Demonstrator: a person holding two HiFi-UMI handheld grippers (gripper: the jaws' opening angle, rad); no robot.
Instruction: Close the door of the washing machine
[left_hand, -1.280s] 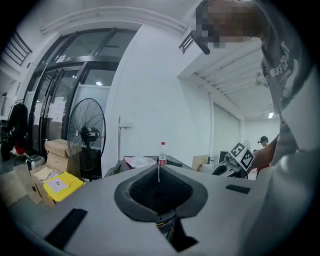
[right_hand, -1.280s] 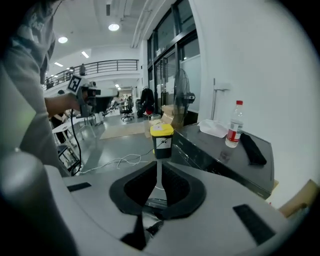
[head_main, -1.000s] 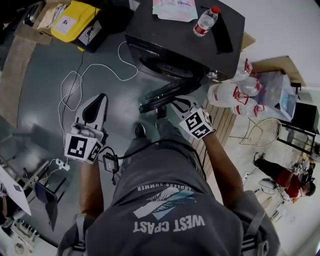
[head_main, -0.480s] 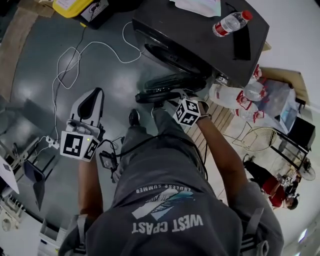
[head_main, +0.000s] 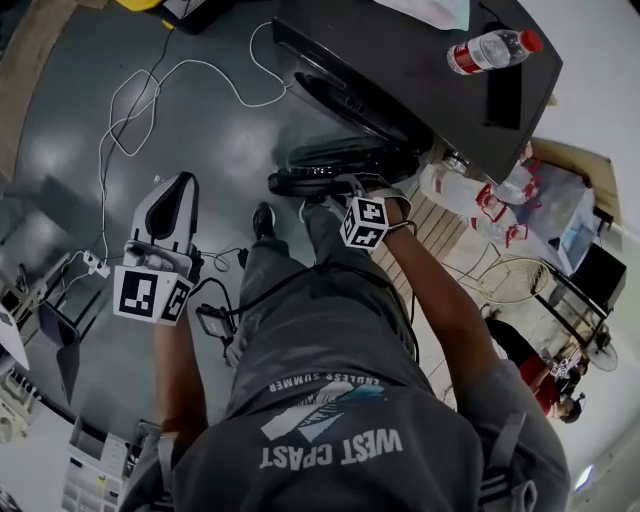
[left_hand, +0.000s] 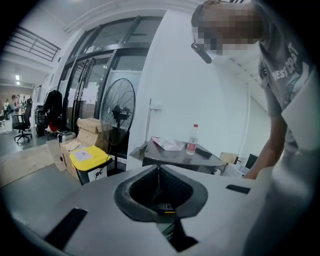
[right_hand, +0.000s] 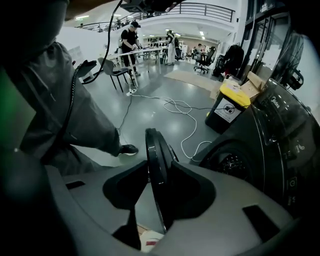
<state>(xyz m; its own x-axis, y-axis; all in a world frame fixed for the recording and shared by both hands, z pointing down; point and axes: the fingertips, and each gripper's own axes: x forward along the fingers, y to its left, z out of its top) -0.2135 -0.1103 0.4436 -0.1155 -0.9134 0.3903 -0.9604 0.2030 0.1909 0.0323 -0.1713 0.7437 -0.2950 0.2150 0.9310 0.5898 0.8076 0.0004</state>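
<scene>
Underfoot lies a glossy grey floor (head_main: 200, 140), with the black front-loading washing machine (head_main: 420, 70) at one o'clock. The closing jaws of the right gripper (right_hand: 156, 172) straddle the rim of its open round black door (head_main: 335, 160), a gap still showing. The left gripper (left_hand: 159, 170) has its jaws together, empty.

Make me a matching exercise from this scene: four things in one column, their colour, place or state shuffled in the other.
1. washing machine door
2. water bottle
3. bin lid
4. cable

A. white, on the floor
B. yellow
C. swung open
D. upright on the washing machine

Pairs: 1-C, 2-D, 3-B, 4-A.
</scene>
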